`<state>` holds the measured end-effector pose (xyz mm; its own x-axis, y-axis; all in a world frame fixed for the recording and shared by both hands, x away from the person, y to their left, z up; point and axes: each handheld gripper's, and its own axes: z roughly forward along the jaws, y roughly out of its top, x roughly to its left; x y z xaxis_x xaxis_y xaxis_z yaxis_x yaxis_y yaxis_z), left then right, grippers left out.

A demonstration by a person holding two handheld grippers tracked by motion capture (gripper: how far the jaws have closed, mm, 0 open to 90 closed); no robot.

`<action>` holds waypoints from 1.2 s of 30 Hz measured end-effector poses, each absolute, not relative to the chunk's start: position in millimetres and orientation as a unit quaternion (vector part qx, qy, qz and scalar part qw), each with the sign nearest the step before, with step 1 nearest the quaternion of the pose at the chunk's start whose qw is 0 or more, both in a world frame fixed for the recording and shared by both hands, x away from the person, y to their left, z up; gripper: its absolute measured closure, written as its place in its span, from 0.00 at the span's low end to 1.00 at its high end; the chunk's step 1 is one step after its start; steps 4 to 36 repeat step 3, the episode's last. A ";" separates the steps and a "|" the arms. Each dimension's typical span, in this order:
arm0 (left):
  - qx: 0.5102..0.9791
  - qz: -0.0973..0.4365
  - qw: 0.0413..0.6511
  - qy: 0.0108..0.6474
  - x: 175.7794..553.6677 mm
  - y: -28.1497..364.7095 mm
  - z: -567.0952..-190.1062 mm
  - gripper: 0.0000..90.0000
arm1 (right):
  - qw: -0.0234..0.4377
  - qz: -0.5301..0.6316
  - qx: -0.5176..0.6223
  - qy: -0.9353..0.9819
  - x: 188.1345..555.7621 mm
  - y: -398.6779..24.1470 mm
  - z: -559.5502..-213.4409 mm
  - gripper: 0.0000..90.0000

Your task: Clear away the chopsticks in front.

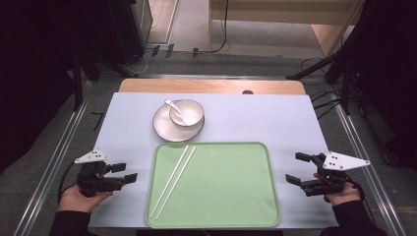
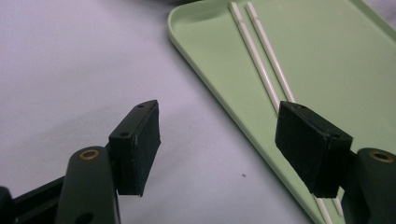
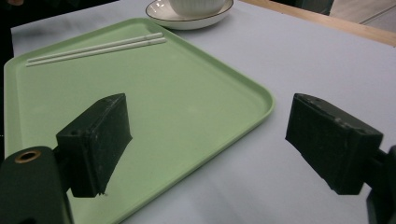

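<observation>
Left gripper [image 1: 129,172] is held low beside the green tray [image 1: 255,162], jaws spread wide and empty, aimed toward the white chopsticks [image 1: 173,180] lying parallel just ahead on the tray, probably for pickup. Right gripper [image 1: 299,169] is parked opposite, equally wide and empty, the bowl [image 1: 187,112] and plate [image 1: 164,130] lying beyond.

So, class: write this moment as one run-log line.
left gripper: open, empty, left of tray | right gripper: open, empty, right of tray | chopsticks: on tray | bowl, spoon: on plate
</observation>
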<state>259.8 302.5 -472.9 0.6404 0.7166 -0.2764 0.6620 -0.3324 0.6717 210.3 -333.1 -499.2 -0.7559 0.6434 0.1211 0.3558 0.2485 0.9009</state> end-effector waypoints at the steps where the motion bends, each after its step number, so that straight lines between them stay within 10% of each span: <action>1: 0.815 0.035 0.394 0.423 260.1 302.2 -473.2 0.34 | 0.138 0.522 0.322 0.778 210.4 -333.2 -499.2 0.16; 36: 0.815 0.037 0.393 0.424 260.3 301.9 -473.5 0.34 | 0.138 0.522 0.321 0.778 210.4 -333.2 -499.3 0.16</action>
